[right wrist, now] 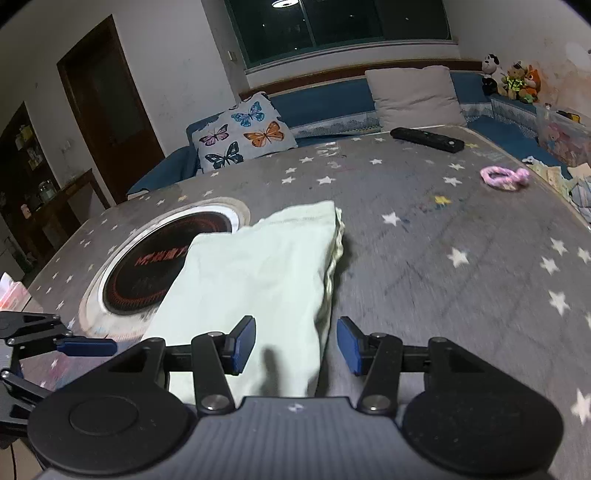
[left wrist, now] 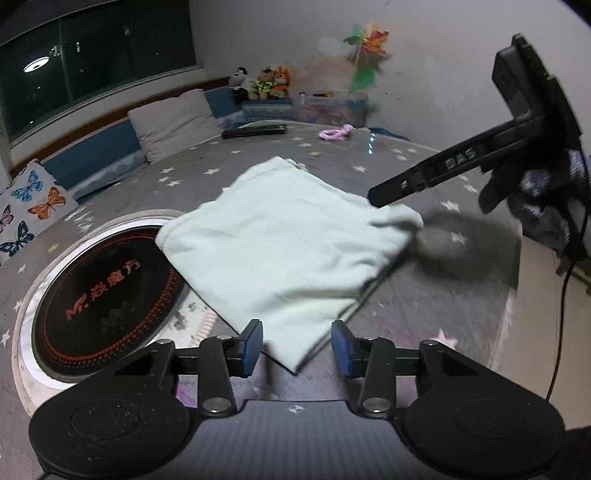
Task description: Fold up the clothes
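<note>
Surface: grey table cover printed with pale stars (right wrist: 443, 236), carrying a round black inset hotplate with red lettering (left wrist: 107, 299); this hotplate served as landmark.
Room: dark window (right wrist: 340, 26) behind the hotplate; blue bench seating (right wrist: 325, 103) under it; brown door (right wrist: 107, 110) on the wall to the left in the right wrist view.
Task item: one pale mint-green folded cloth (left wrist: 284, 251) lay flat on the table, one corner overlapping the rim of the hotplate, the rest spreading away from it.
Left gripper (left wrist: 297, 347): blue-padded tongs spread apart, hovering above the near corner of the cloth beside the hotplate; nothing between the pads.
Right gripper (right wrist: 295, 345): tongs spread, low over the cloth edge on the side away from the hotplate; no grip seen. In the left wrist view its black arm reached over the far cloth corner, held by a gloved hand (left wrist: 535, 206).
Motion blur: cloth edge and table near the right gripper were smeared.
Counts: cushions two, a butterfly-print cushion (right wrist: 243, 133) and a plain beige cushion (right wrist: 413, 96), both behind the hotplate; plush toys (right wrist: 513, 81) three; black remote control (right wrist: 426, 139) one; pink braided loop (right wrist: 504, 177) one; paper pinwheel (left wrist: 365, 55) one, blurred.
</note>
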{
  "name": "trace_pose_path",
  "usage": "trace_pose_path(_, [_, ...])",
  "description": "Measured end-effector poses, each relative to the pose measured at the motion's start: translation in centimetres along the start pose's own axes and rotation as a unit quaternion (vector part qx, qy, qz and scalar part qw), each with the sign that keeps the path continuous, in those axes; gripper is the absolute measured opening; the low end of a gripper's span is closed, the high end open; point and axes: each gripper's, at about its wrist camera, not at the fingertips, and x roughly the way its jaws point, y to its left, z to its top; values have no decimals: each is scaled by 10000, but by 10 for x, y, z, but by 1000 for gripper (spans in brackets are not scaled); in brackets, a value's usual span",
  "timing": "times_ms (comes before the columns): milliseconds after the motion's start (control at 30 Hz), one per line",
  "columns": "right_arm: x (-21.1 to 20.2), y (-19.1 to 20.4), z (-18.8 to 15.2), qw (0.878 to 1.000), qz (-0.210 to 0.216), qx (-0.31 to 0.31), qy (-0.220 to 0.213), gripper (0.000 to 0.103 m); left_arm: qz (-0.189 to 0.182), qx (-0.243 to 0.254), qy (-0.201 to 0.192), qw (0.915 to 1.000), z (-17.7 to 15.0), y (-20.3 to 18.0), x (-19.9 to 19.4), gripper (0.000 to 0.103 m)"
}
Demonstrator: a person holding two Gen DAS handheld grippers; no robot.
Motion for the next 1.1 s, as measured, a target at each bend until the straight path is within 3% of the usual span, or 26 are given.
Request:
trace_pose_path(100, [-15, 0, -11, 10000, -1, 56, -10, 50, 27, 203, 10, 9998, -6, -7, 0, 36])
trace_pose_path(167, [-21, 0, -18, 9999, -23, 102, -28, 50, 45, 338, 16, 9994, -10, -11, 0, 26])
trace_pose_path(300, [-28, -1, -27, 9997, -11, 237, -26, 49, 102, 557, -38, 9984, -14, -16, -2, 21])
trace_pose_path(467, [-27, -1, -34, 9994, 6, 360, 9, 43, 167, 802, -112, 9966, -18, -21, -3, 9])
trace_pose_path(567, [-26, -1, -38, 9991, 1, 411, 59, 33, 181, 819, -147, 9964, -20, -22, -4, 5])
trace_pose_path(633, [-25, 0, -41, 9992, -40, 397, 78, 23, 197, 824, -149, 9963, -21, -21, -5, 5])
trace_pose_path(767, [-27, -1, -42, 9990, -152, 422, 13, 16, 189, 878, -155, 9958, -22, -22, -8, 5])
trace_pose_path(1100, [-26, -1, -42, 9989, 9, 469, 15, 23, 235, 1217, -161, 9922, -18, -32, 1, 11])
